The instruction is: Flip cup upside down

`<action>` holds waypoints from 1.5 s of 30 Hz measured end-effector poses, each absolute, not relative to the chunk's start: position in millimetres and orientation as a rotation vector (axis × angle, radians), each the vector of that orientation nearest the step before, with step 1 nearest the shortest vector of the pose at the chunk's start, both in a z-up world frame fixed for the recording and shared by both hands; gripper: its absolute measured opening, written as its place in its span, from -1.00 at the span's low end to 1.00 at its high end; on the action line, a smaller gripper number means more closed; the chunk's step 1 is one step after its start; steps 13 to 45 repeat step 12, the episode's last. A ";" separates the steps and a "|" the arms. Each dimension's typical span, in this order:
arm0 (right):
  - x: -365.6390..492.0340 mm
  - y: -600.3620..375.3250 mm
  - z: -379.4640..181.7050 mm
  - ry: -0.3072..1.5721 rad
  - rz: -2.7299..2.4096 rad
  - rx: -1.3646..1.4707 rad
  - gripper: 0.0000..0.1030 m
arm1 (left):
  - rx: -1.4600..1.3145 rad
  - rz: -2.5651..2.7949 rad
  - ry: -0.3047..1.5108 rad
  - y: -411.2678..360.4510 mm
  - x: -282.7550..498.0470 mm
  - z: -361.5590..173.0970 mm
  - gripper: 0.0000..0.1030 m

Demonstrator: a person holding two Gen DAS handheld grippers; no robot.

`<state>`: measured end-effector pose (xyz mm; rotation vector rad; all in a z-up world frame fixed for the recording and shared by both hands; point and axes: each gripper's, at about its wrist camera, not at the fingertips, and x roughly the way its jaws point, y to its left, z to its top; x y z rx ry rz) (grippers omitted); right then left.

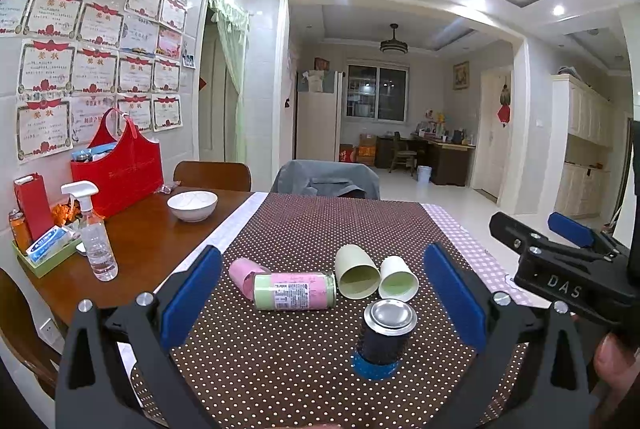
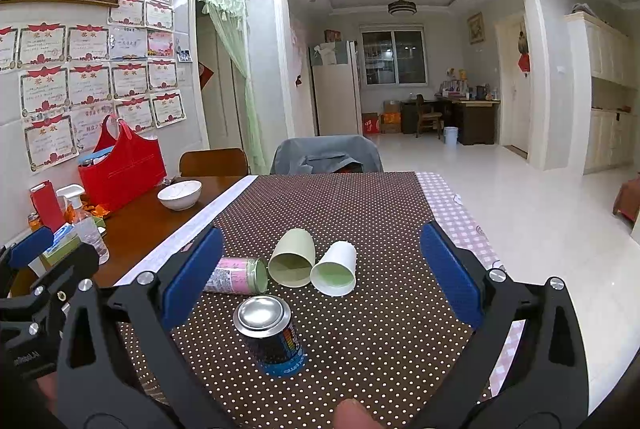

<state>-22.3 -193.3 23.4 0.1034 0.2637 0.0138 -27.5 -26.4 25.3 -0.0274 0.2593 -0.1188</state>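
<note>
We see the white cup [image 2: 334, 273] and the green cup [image 2: 291, 257] lying on their sides mid-table [image 2: 360, 205], mouths toward us, just ahead of the right hand-held gripper [image 2: 320, 269], nearer than the left hand-held gripper [image 1: 322, 293], both wide open and empty

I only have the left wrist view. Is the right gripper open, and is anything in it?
Observer: The right gripper is open and empty.
Operator: Which cup lines up with it?
Observer: The white cup lies on its side near the middle between the fingers, mouth toward the camera. The green cup is just left of it.
Operator: The can's side looks dark here.
Observer: From the right, the can shows a rainbow-striped label.
</note>
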 end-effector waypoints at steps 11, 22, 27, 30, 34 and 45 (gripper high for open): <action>-22.6 -192.0 22.8 0.267 0.015 0.106 0.88 | -0.021 -0.086 0.272 -25.7 -23.9 24.4 0.93; -22.9 -191.5 22.7 0.268 0.015 0.107 0.88 | -0.022 -0.084 0.272 -25.1 -24.0 24.5 0.93; -22.9 -191.5 22.7 0.268 0.015 0.107 0.88 | -0.022 -0.084 0.272 -25.1 -24.0 24.5 0.93; -22.9 -191.5 22.7 0.268 0.015 0.107 0.88 | -0.022 -0.084 0.272 -25.1 -24.0 24.5 0.93; -22.9 -191.5 22.7 0.268 0.015 0.107 0.88 | -0.022 -0.084 0.272 -25.1 -24.0 24.5 0.93; -22.9 -191.5 22.7 0.268 0.015 0.107 0.88 | -0.022 -0.084 0.272 -25.1 -24.0 24.5 0.93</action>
